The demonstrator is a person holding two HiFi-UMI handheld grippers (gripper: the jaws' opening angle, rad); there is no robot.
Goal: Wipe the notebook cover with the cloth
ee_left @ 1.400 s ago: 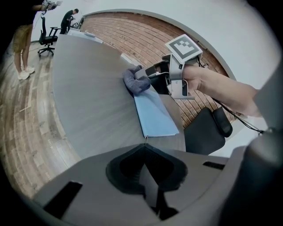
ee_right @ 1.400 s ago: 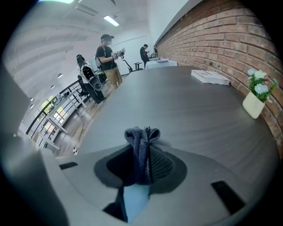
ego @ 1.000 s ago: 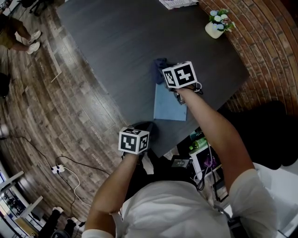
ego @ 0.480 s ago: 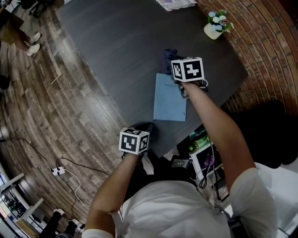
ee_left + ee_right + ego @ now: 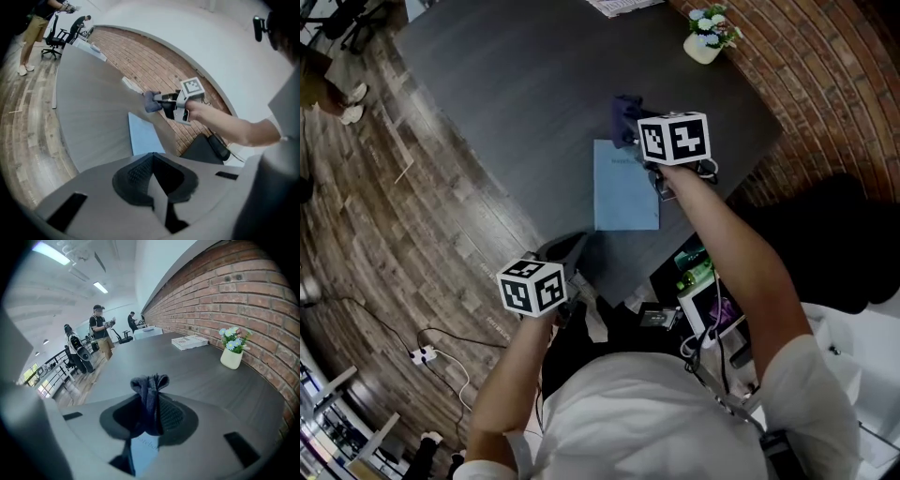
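1. My right tongs (image 5: 149, 417) are clamped on the dark cloth (image 5: 150, 390), a wad poking past the tips for rubbing
2. The blue notebook (image 5: 624, 195) lies flat on the desk (image 5: 506, 84) just beneath these tongs; whether cloth touches cover I can't quite tell
3. My left tongs (image 5: 153, 183) are closed on nothing, held off the desk's near edge, clear of the wiping path

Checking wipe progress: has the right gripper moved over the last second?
Yes. Judged against the notebook in the head view, the right gripper has shifted rightward, from over its top-right part to its right edge.
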